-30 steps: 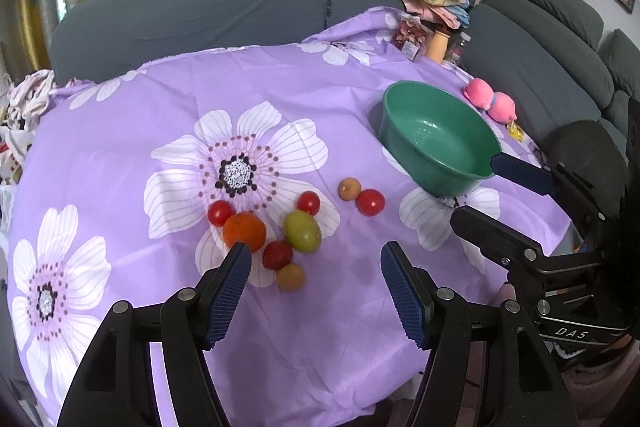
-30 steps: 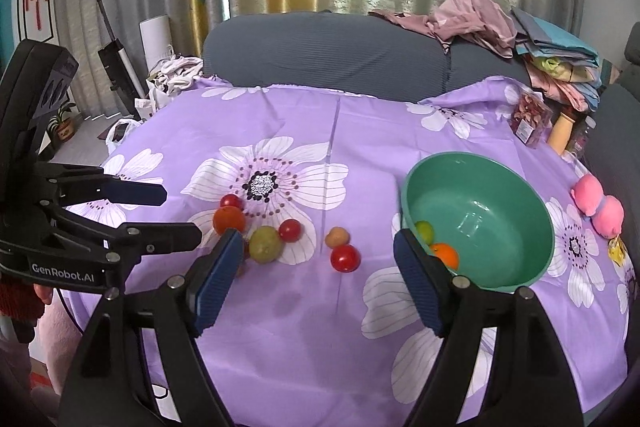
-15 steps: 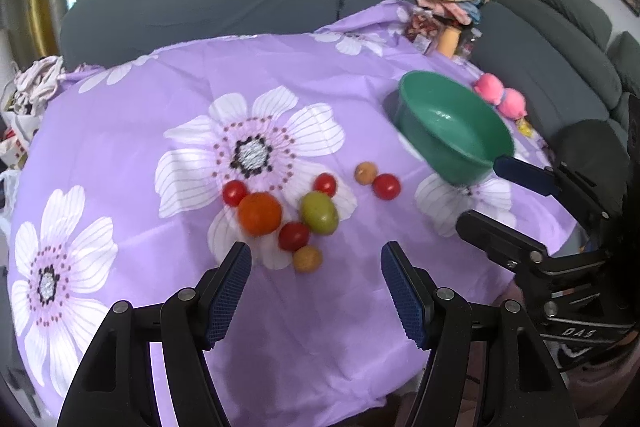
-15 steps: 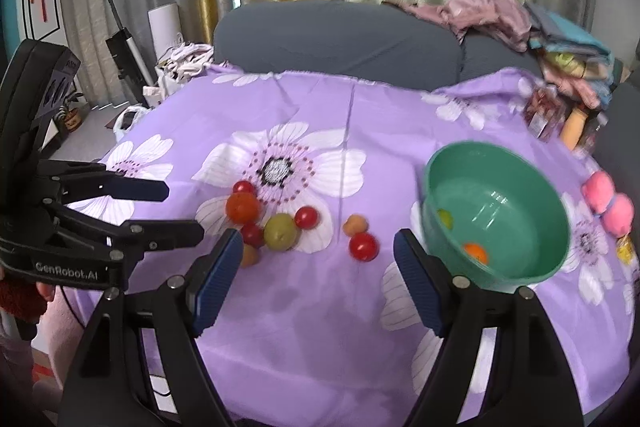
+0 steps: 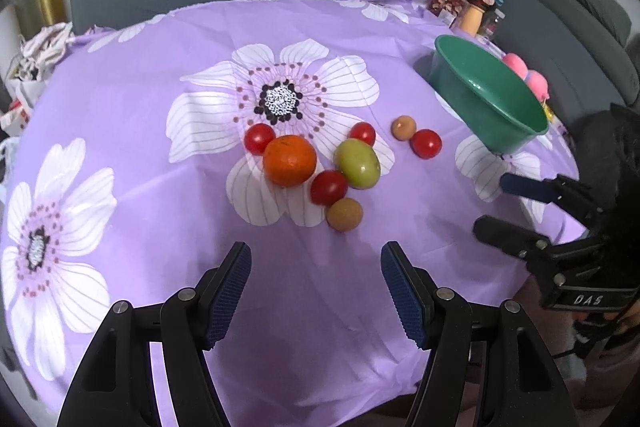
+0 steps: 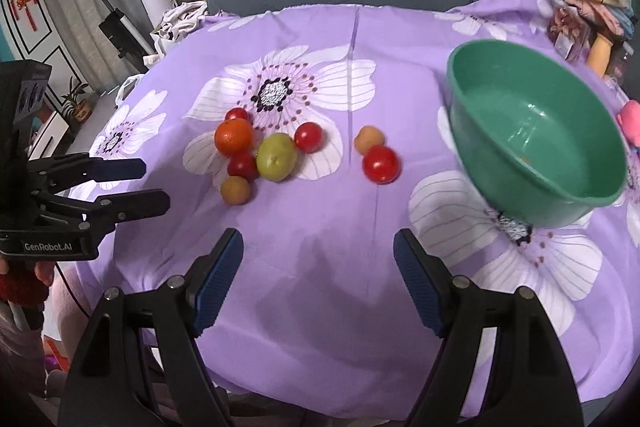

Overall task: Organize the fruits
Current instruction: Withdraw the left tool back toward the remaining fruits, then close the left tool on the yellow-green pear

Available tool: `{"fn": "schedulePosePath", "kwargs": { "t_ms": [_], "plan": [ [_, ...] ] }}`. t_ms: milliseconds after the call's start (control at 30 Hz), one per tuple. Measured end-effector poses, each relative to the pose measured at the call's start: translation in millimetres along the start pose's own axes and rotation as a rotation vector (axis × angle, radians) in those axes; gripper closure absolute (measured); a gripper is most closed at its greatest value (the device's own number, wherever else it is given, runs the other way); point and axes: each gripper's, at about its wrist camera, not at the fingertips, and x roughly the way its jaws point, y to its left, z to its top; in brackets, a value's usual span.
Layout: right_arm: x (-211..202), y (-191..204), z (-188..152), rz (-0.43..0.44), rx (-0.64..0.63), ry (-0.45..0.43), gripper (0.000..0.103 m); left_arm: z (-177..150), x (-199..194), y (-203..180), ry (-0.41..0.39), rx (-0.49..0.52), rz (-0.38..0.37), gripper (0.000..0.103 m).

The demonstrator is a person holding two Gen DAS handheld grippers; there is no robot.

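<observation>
Bench [image 5: 160, 39] draped in purple floral cloth [image 6: 320, 267]. At centre: orange [image 5: 289, 160], green fruit [image 5: 357, 164] touching a red tomato [image 5: 329, 187] at its 7 o'clock, brown fruit [image 5: 344, 213] just below. Second pair, tomato [image 6: 381, 164] and tan fruit [image 6: 369, 139], toward 3 o'clock. Green bowl [image 6: 600, 199] at 2 o'clock; pink toy [image 5: 526, 73] beyond.
</observation>
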Motion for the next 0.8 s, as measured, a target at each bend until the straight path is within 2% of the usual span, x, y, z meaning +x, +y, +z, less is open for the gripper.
{"fn": "schedulePosePath", "kwargs": {
  "t_ms": [533,800],
  "plan": [
    [21.8,13.1,7.7,0.048,-0.031,0.036,0.025,5.4,7.9,20.8,-0.007,-0.096,-0.110,0.036],
    [32.6,11.5,12.9,0.093,-0.003,0.046,0.025,11.3,10.5,24.0,-0.020,-0.112,-0.186,0.036]
  ]
}}
